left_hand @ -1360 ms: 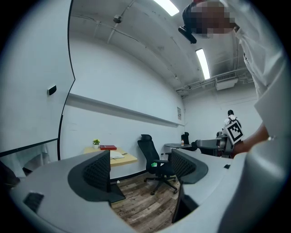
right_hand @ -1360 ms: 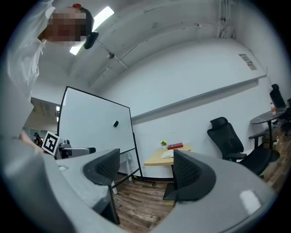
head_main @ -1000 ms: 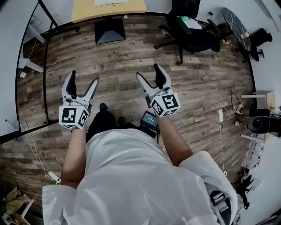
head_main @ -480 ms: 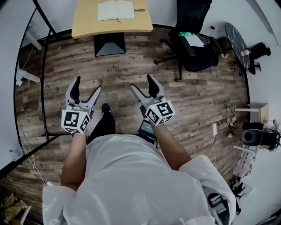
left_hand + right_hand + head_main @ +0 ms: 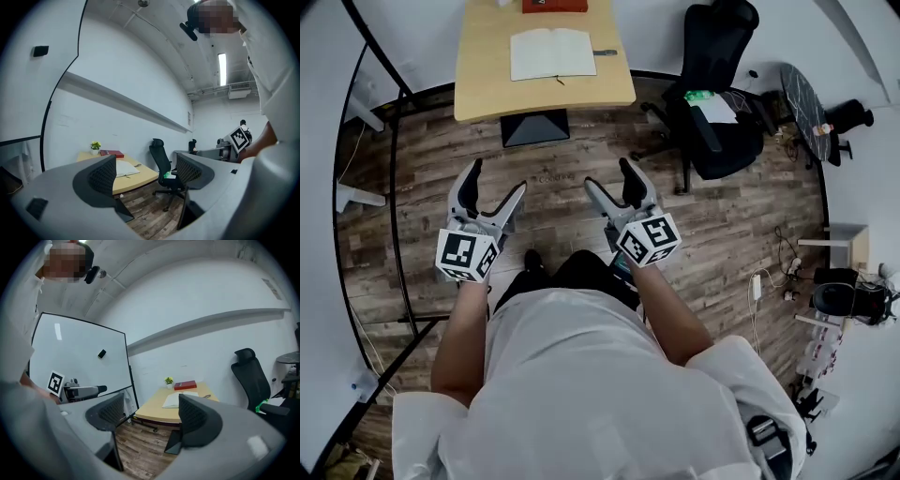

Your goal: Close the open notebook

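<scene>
Left gripper [image 5: 494, 180] and right gripper [image 5: 611, 176] are gaping, empty. Notebook [image 5: 551, 53] is lying open at top centre; plant [image 5: 168, 380] is showing fully only in gripper views.

Left gripper [image 5: 495, 180], right gripper [image 5: 609, 175]: matt grey plastic. Ahead: desk [image 5: 478, 80] smooth pale wood, notebook [image 5: 551, 53] matt white paper. Below: floor [image 5: 741, 216] grained wood planks.

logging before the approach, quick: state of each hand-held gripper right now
Left hand-held gripper: open, holding nothing.
Right hand-held gripper: open, holding nothing.
</scene>
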Action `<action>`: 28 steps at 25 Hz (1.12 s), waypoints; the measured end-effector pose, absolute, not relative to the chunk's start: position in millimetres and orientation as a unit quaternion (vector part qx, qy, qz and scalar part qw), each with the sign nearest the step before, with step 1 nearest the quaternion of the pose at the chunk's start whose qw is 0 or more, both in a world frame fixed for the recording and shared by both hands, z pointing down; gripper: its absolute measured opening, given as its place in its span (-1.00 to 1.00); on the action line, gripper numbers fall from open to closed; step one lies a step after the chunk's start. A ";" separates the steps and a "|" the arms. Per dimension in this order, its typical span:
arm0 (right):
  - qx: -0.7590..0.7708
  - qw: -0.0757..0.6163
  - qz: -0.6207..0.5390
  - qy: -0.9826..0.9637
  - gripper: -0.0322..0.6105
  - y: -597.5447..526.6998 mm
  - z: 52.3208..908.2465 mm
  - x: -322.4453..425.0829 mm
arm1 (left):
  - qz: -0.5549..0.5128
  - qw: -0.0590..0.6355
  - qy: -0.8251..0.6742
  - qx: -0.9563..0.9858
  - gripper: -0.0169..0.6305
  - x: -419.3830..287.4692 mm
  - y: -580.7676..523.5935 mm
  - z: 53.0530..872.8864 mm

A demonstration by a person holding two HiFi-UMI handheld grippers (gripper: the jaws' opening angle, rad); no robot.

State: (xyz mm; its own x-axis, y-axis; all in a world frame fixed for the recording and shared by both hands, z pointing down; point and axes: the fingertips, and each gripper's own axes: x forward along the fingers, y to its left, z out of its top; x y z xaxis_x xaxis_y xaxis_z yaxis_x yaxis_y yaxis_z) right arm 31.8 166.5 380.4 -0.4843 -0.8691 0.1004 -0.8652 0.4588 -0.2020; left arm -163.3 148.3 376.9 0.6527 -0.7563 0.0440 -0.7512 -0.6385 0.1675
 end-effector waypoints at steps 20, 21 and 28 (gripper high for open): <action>-0.459 0.081 -0.262 0.845 0.25 -95.0 428.1 120.5 | 0.035 0.120 -0.428 0.895 0.32 -86.4 -95.5 411.5; -0.456 0.084 -0.276 0.842 0.25 -104.5 434.3 123.5 | 0.037 0.121 -0.430 0.894 0.32 -83.5 -104.3 412.7; -0.436 0.098 -0.379 0.810 0.25 -167.5 479.8 137.6 | 0.059 0.139 -0.441 0.885 0.32 -72.6 -164.0 427.2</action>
State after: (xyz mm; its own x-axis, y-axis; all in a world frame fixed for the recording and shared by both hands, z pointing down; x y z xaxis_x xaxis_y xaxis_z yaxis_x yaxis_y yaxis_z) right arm 137.6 -167.5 479.8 -0.5999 -0.7813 0.1723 -0.6329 0.3317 -0.6995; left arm -72.6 -164.0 427.2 0.6047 -0.7634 0.2271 -0.7962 -0.5728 0.1948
